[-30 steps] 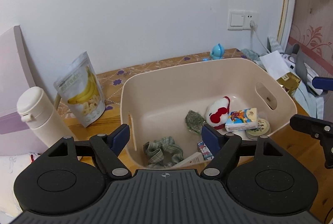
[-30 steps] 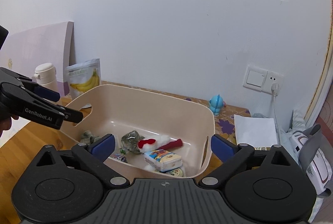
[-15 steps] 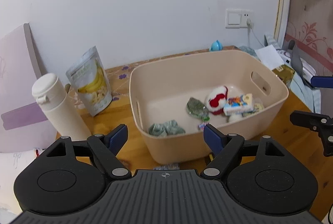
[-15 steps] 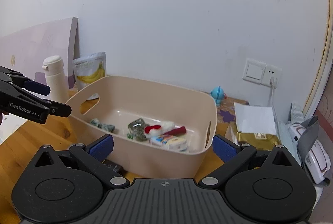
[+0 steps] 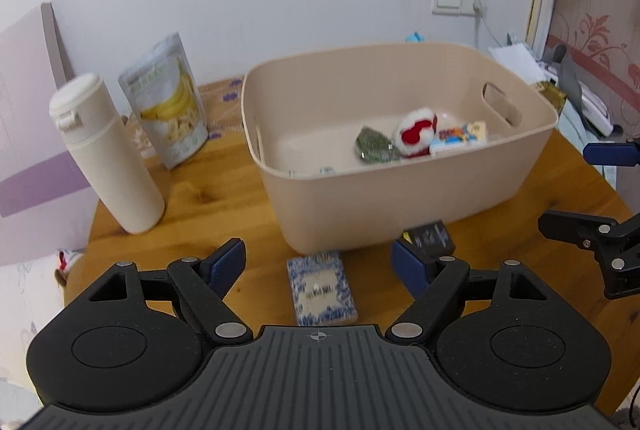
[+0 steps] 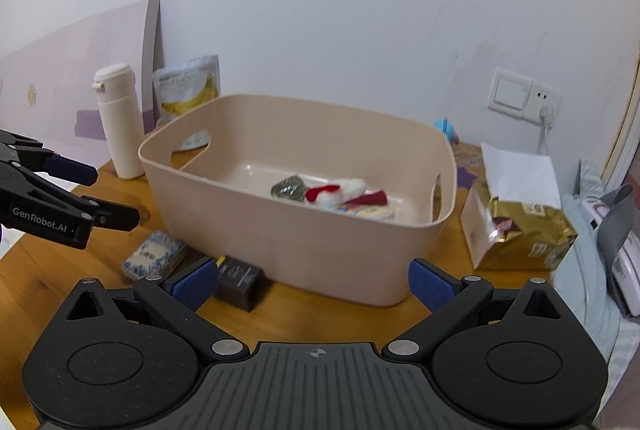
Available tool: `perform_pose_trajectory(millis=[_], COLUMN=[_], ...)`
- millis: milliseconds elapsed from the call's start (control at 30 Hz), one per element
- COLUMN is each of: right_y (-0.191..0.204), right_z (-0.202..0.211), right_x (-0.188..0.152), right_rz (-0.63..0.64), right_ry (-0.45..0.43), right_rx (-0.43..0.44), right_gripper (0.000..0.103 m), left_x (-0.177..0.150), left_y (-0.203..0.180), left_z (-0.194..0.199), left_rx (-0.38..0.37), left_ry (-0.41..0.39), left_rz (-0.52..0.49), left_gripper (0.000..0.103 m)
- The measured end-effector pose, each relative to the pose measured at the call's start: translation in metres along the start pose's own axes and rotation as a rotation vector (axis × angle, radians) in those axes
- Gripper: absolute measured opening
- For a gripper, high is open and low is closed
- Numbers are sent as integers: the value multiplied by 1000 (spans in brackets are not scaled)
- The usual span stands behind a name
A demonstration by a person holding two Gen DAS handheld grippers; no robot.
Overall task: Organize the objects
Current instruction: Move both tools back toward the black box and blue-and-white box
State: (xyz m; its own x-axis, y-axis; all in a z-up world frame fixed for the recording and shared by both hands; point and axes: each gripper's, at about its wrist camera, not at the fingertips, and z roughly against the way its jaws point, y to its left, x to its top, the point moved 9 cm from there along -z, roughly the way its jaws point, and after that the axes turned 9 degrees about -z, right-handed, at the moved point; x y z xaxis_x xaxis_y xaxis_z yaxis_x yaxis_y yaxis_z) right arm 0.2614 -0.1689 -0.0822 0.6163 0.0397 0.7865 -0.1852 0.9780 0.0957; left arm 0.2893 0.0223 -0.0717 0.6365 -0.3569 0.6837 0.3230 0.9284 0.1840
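A beige plastic bin [image 5: 400,198] [image 6: 304,242] stands on the wooden table and holds a red and white plush [image 5: 416,130] [image 6: 340,190], a green crumpled item [image 5: 374,146] and a small colourful box [image 5: 460,140]. In front of it lie a blue patterned box [image 5: 322,288] [image 6: 154,254] and a small black box [image 5: 430,238] [image 6: 240,280]. My left gripper [image 5: 318,266] is open above the patterned box, nothing between its fingers. My right gripper [image 6: 312,282] is open before the bin, empty.
A cream bottle [image 5: 106,154] [image 6: 118,122] and a banana chips pouch [image 5: 170,110] [image 6: 188,86] stand left of the bin. A gold package [image 6: 520,230] with white paper lies to the right. A small blue figure [image 6: 446,128] sits near the wall socket [image 6: 520,94].
Both grippers have pulled back and away from the bin, so the patterned box and the black box in front of it have come into view. Both stay open.
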Motion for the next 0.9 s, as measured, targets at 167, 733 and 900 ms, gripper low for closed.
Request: perform_pose_trajectory(millis=[167, 733, 900], right_y=[1, 25, 36], right_z=[-10, -59, -73], right_x=[-9, -47, -56], right_rz=[-22, -6, 15], right_ry=[21, 126, 153], right_rx=[0, 17, 18], right_gripper=[103, 103, 103], left_x=[-16, -50, -51], left_y=[-3, -5, -6], left_z=[-14, -55, -61], left_rx=[-15, -33, -36], left_ry=[35, 103, 100], left_rz=[1, 21, 31], left_gripper=[81, 81, 81])
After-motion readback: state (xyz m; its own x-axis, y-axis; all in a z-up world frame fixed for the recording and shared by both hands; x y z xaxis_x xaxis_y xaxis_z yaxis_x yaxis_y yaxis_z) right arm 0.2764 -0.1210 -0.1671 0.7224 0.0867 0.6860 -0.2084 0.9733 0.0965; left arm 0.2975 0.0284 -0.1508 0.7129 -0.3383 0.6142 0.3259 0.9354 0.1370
